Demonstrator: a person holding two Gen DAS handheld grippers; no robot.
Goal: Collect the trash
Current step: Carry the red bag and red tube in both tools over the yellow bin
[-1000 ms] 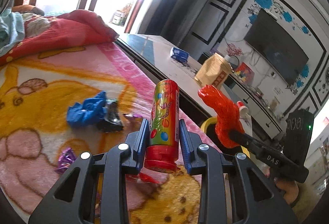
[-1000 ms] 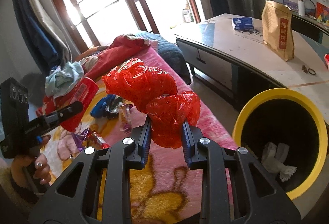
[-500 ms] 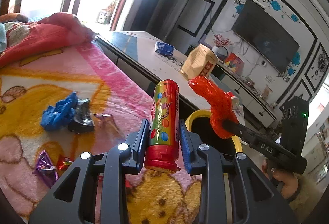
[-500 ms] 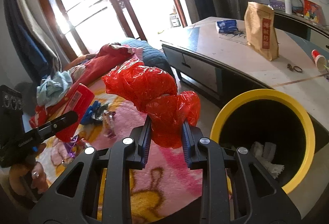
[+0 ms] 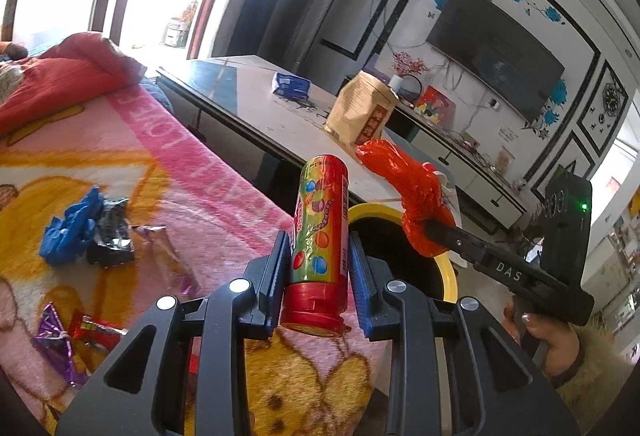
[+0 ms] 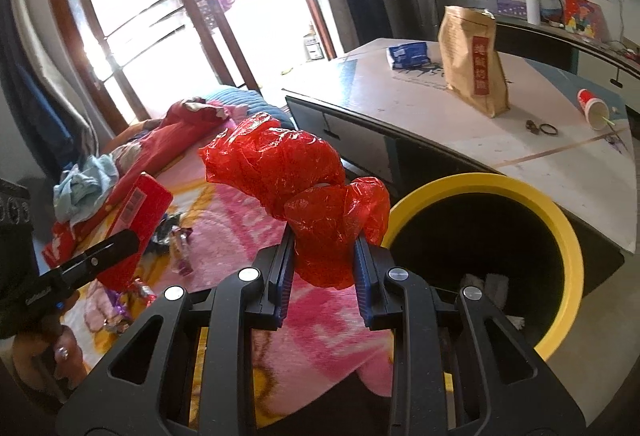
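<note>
Red plastic bag (image 6: 304, 192), crumpled, being clenched between the jaws of the right gripper (image 6: 322, 260), bulging up and out ahead of the fingertips. Sitting ahead and to the right of that tool, and below it: the yellow-rimmed bin (image 6: 568, 236), mouth open upward, with white crumpled scraps (image 6: 490, 286) already lying in its dark bottom. Looking, as a judgement, like carrying toward a drop, with the bag not yet over the opening but hanging just beside its near-left rim. Being gripped at the same time in the left gripper (image 5: 320, 268): a candy tube (image 5: 320, 232), red cap nearest the camera, long axis running straight out along the fingers and tilting up away from the tool. From that tool, the same bin (image 5: 450, 276) lying ahead and to the right, partly hidden behind the tube, with the right gripper and its bag (image 5: 408, 196) showing in front of the bin's mouth. Judging the right hand as nearer the bin, so probably first to release; needing only a short shift rightward to bring the bag over the mouth. Remaining on the pink blanket (image 5: 192, 164), off to the left of the left tool: a blue wrapper (image 5: 68, 232), a dark wrapper (image 5: 112, 236) and purple foil (image 5: 54, 336), still uncollected.
</note>
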